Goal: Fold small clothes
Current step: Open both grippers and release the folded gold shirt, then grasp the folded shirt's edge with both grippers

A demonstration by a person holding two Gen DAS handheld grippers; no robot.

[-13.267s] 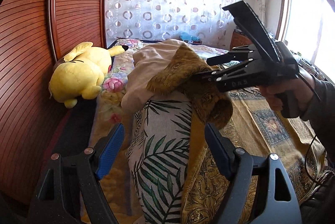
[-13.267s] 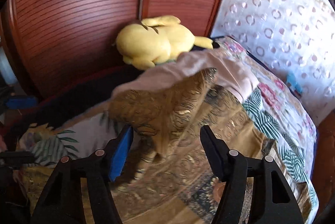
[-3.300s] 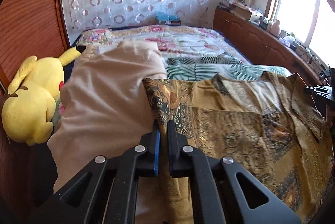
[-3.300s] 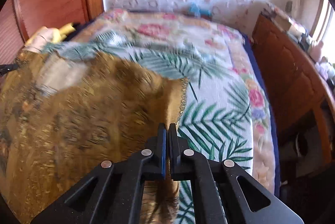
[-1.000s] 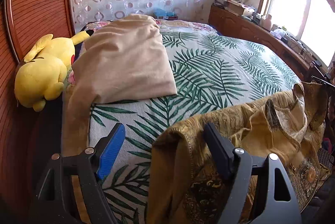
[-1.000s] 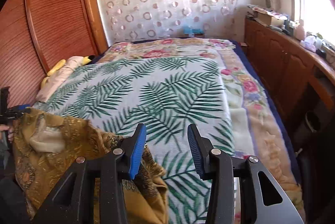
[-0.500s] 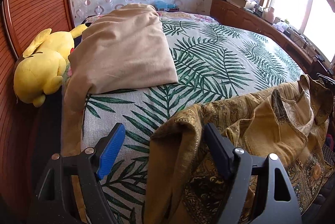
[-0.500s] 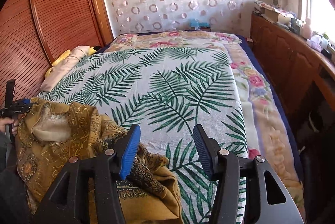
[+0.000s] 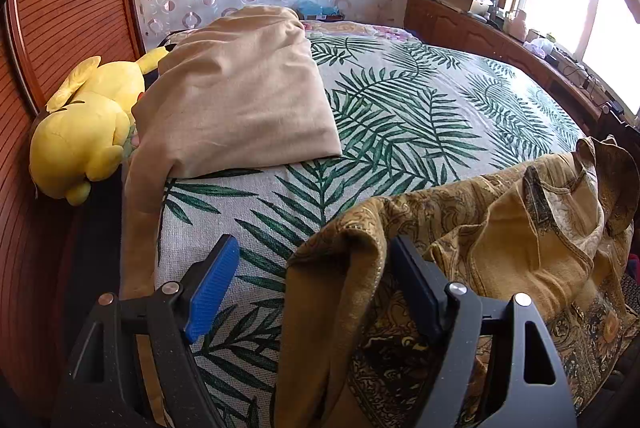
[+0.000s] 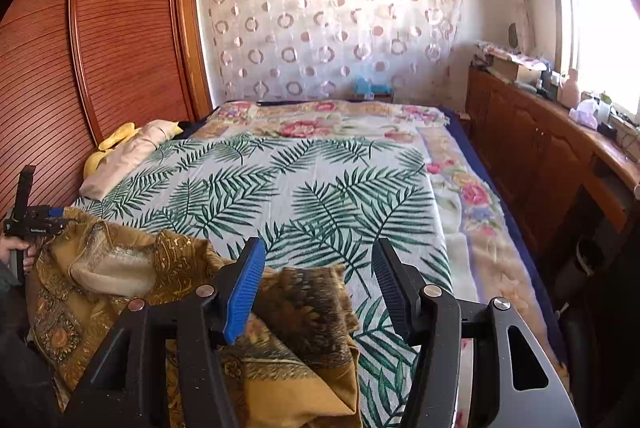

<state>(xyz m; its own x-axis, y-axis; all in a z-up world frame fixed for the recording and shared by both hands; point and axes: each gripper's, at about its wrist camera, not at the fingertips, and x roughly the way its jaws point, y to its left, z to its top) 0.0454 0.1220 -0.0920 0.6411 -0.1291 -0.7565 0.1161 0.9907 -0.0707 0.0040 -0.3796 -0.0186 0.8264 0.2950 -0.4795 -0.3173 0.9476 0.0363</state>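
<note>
A gold-brown patterned garment (image 9: 520,228) lies bunched along the near edge of the bed; it also shows in the right wrist view (image 10: 168,276). My left gripper (image 9: 312,280) is open, with a fold of the garment hanging between its fingers, not clamped. My right gripper (image 10: 320,280) is open above the garment's other end, which lies loose between and below its fingers. The left gripper also appears at the far left of the right wrist view (image 10: 32,224), held in a hand.
The bed has a palm-leaf cover (image 9: 400,108). A beige folded cloth (image 9: 240,96) and a yellow plush toy (image 9: 80,132) lie at the left by the wooden wardrobe (image 10: 120,28). A wooden cabinet (image 10: 540,148) runs along the right under the window.
Both grippers, shut on the garment 3.3 s ago, have opened and let it drop at the bed's near edge. Over the last second the right gripper opened wider and both pulled back slightly.
</note>
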